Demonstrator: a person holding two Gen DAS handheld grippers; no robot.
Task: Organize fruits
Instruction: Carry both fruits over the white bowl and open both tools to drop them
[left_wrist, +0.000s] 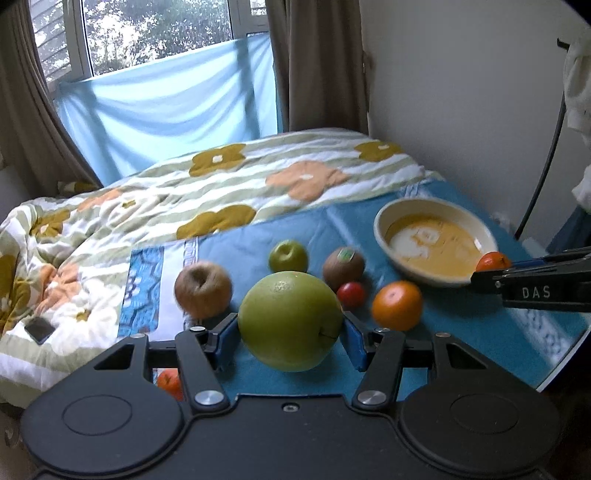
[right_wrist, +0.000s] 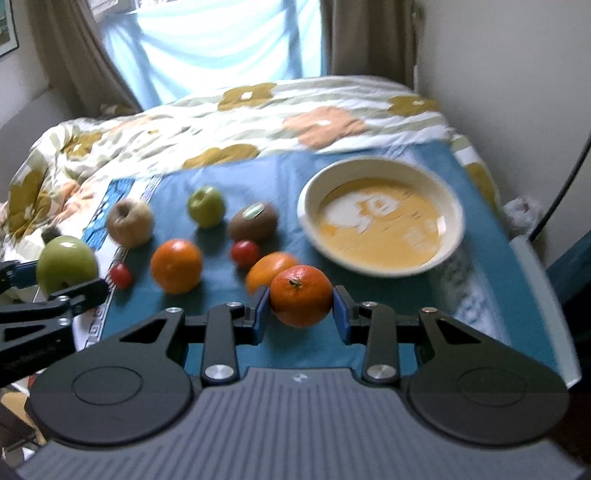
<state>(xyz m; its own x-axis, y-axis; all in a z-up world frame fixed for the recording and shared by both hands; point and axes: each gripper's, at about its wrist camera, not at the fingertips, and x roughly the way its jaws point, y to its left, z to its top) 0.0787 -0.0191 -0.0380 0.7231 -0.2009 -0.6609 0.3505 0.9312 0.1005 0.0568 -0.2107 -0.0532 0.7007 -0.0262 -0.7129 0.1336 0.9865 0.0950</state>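
Bowl (right_wrist: 380, 218) right of kiwi (right_wrist: 254, 221), tomato (right_wrist: 244, 253) before kiwi

Matt black plastic on both gripper frames, with shiny metal rivets (right_wrist: 217, 371) and blue rubbery-looking pads (left_wrist: 226, 329). The green apple (left_wrist: 290, 320) has smooth, waxy skin; the tangerine (right_wrist: 301, 295) is dimpled, slightly glossy. Glazed ceramic bowl (right_wrist: 452, 225), woven blue cloth (right_wrist: 480, 280), soft quilted bedding (left_wrist: 221, 184).

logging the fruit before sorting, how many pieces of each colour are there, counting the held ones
green: 2 (large green apple, small green apple)
orange: 3 (held orange citrus, half-hidden orange citrus, loose orange citrus)
red: 2 (left red tomato, middle red tomato)
brown: 2 (brown russet apple, fuzzy brown kiwi)
total: 9
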